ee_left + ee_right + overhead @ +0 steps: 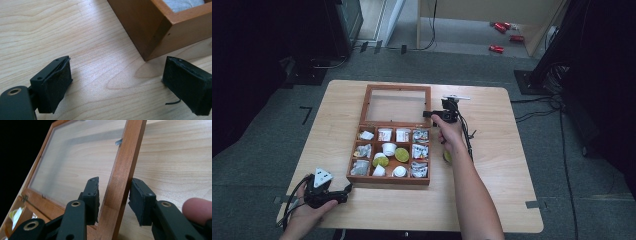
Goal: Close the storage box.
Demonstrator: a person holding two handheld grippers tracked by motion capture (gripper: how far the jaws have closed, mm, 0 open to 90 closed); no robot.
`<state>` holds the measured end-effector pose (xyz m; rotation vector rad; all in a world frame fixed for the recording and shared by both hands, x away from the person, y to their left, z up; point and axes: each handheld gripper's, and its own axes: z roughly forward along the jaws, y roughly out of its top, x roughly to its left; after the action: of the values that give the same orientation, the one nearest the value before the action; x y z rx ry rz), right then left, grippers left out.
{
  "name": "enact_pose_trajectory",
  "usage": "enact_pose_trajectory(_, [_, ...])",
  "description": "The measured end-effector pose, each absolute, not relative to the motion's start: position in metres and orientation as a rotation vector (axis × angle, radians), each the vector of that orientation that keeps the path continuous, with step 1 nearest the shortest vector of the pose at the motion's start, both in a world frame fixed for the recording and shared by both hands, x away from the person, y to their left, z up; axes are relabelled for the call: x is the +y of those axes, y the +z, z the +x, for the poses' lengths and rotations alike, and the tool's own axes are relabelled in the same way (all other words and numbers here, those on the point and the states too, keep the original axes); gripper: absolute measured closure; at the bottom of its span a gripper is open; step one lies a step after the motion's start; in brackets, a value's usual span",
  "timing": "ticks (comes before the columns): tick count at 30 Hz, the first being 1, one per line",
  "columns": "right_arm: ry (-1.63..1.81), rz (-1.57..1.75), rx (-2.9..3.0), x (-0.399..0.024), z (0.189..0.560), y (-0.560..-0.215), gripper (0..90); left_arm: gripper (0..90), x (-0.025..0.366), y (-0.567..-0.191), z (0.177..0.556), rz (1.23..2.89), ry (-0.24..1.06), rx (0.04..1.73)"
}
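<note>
A wooden compartment box sits mid-table with its glass lid raised. It holds white cups, foil-wrapped packets and two green lime pieces. My right gripper is at the lid's right rail and is open. Its jaws straddle the rail, the right pad against the wood and the left pad a sliver off it. My left gripper rests open on the table by the box's front left corner, with nothing between its pads.
A small yellow-green piece lies on the table beside the right forearm. A black cable trails from the right gripper. On the floor beyond the table lie red cans, with dark equipment stands at both sides.
</note>
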<state>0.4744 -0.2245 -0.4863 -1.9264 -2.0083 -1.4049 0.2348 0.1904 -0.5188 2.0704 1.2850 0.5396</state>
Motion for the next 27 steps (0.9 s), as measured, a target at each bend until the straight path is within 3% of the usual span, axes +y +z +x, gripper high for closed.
enact_pose_trajectory(11, [-1.53, -1.837, -2.094, -0.23, 0.462, -0.472, 71.8, 9.0, 0.187, -0.519, 0.236, 2.071, 0.542, 1.287])
enact_pose_trajectory(27, [-1.66, -1.72, -2.343, -0.225, 0.436, -0.461, 72.0, 8.9, 0.182, -0.519, 0.238, 2.081, 0.531, 1.263])
